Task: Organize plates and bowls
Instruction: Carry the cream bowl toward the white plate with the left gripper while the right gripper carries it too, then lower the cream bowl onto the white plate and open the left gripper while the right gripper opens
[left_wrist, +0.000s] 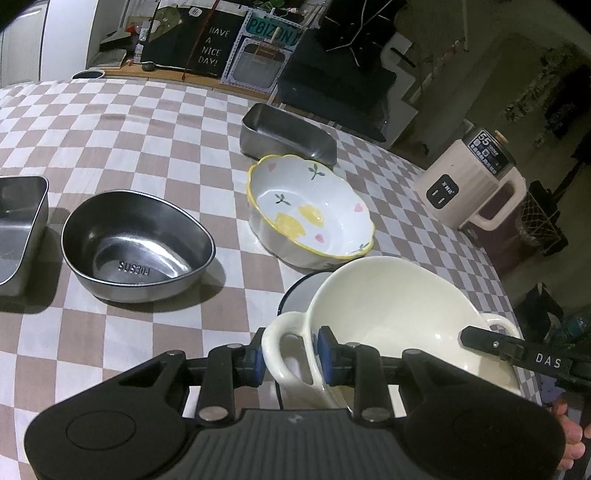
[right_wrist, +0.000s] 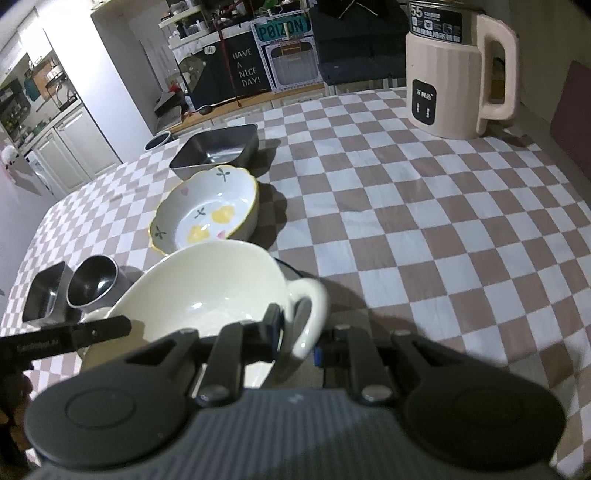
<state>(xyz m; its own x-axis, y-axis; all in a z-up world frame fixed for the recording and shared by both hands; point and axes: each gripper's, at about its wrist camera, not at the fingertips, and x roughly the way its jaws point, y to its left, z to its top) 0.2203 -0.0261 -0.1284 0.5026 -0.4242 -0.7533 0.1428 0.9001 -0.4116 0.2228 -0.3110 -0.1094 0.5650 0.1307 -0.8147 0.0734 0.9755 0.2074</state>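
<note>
Cream bowl with two ear handles sits tilted over a dark-rimmed plate on the checked worktop. Left tongs pinch one handle, right tongs pinch the other. A flowery bowl and steel bowl rest nearby.

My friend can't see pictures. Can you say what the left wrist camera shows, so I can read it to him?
The left hand-held gripper grips one handle of a cream two-handled bowl over a checkered tablecloth; the right hand-held gripper reaches its other handle. Beyond sit a flowered bowl, a round steel bowl, two steel trays and a beige kettle.
</note>
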